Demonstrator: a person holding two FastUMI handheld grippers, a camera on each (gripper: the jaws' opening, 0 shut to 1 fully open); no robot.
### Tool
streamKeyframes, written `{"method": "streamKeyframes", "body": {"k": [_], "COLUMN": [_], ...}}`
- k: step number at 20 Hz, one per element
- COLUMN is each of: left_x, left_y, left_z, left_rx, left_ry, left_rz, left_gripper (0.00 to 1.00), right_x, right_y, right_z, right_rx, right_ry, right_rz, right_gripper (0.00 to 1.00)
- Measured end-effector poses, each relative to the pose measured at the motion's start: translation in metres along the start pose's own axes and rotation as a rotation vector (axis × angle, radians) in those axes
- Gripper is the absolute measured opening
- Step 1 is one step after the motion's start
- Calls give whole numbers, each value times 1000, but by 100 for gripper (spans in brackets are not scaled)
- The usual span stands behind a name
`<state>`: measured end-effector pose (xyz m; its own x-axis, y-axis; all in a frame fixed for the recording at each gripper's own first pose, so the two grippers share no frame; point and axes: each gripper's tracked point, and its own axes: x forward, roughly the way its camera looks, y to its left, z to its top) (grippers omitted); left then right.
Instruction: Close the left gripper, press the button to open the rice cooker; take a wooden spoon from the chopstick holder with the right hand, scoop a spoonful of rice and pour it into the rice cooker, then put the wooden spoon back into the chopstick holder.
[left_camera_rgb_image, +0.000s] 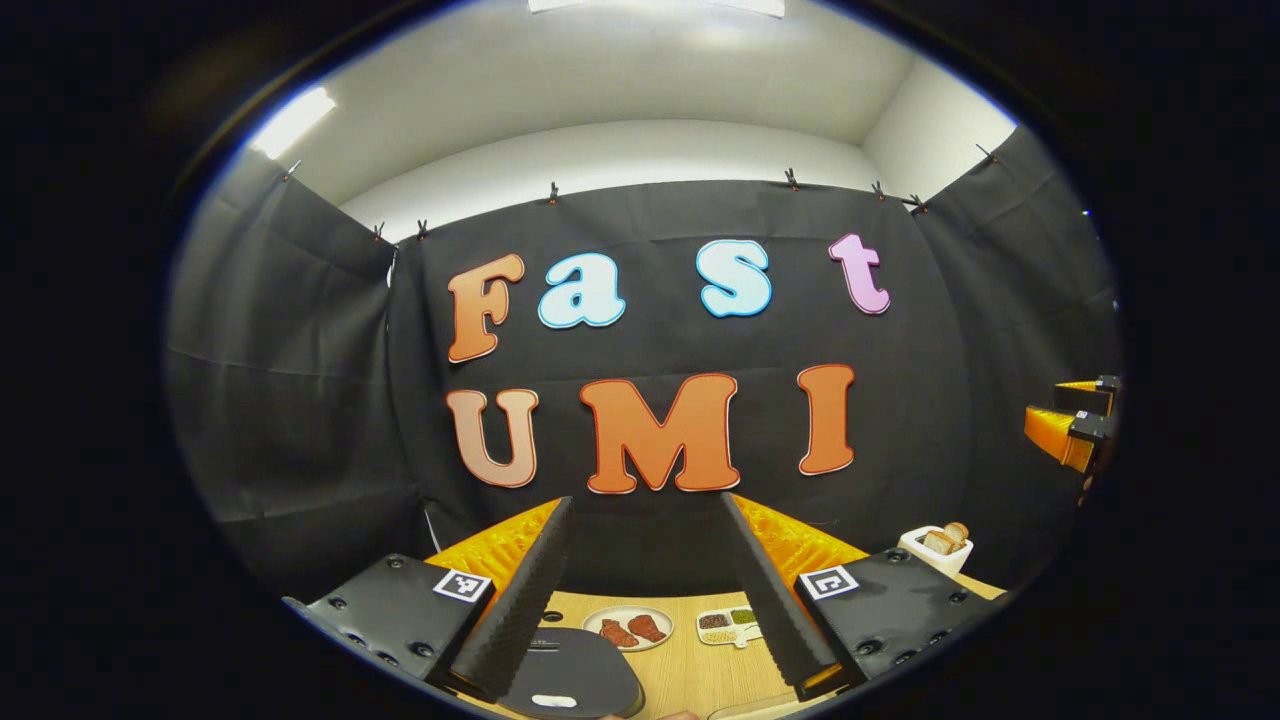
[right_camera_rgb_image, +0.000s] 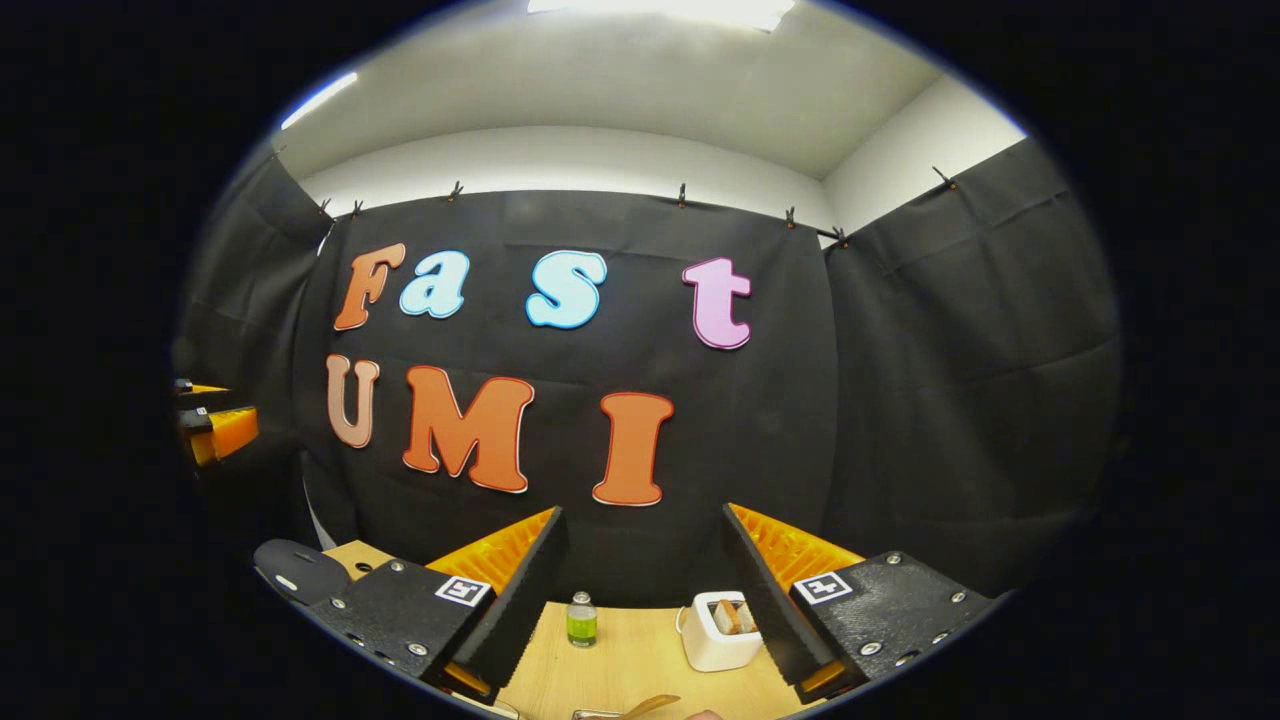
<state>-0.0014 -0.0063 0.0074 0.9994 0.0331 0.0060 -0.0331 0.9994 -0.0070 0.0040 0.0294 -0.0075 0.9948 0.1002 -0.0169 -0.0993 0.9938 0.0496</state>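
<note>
Rice cooker (left_camera_rgb_image: 565, 670): dark lid down, low between the left gripper (left_camera_rgb_image: 648, 590) fingers; rigid, its button judged to need 1 firm press. Wooden spoon (right_camera_rgb_image: 640, 708): light, stiff; take by handle. Both grippers, right gripper (right_camera_rgb_image: 645, 590) included, spread, holding nothing. Nearby: toaster (right_camera_rgb_image: 715, 630), green bottle (right_camera_rgb_image: 581, 620), plate (left_camera_rgb_image: 628, 628), table (right_camera_rgb_image: 640, 660). Approach unobstructed.

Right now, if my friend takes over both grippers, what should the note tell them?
Left hand-held gripper: open, holding nothing, raised above the rice cooker, whose dark lid is down.
Right hand-held gripper: open, holding nothing, raised over the table. A wooden spoon tip shows at the bottom edge beneath it.
Also on the table: a toaster with bread, a small green bottle, a plate of food.
Done: nothing yet, judging by the shut lid.
Left: close the left gripper, press the button, then scoop rice, pour, return the spoon.
</note>
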Motion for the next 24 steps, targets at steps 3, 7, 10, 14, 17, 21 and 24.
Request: {"method": "streamKeyframes", "body": {"k": [3, 7, 10, 14, 17, 21, 24], "left_x": [1, 2, 2, 4, 6, 8, 7], "left_y": [-1, -1, 1, 4, 4, 1, 2], "left_z": [-3, -5, -7, -9, -15, -23, -24], "left_rx": [3, 8, 7, 7, 8, 12, 19], "left_ry": [1, 11, 16, 21, 39, 62, 62], "left_rz": [0, 1, 4, 11, 17, 6, 6], "left_gripper": [93, 93, 93, 93, 93, 84, 56], "right_x": [0, 2, 5, 4, 9, 14, 14], "right_y": [2, 7, 8, 6, 9, 8, 6], "right_z": [0, -3, -7, -7, -12, -16, -22], "right_rx": [-3, 4, 28, 29, 23, 22, 22], "right_ry": [-9, -6, 12, 2, 18, 26, 36], "right_rz": [4, 14, 24, 24, 22, 17, 7], "right_gripper": [94, 96, 94, 94, 96, 96, 94]}}
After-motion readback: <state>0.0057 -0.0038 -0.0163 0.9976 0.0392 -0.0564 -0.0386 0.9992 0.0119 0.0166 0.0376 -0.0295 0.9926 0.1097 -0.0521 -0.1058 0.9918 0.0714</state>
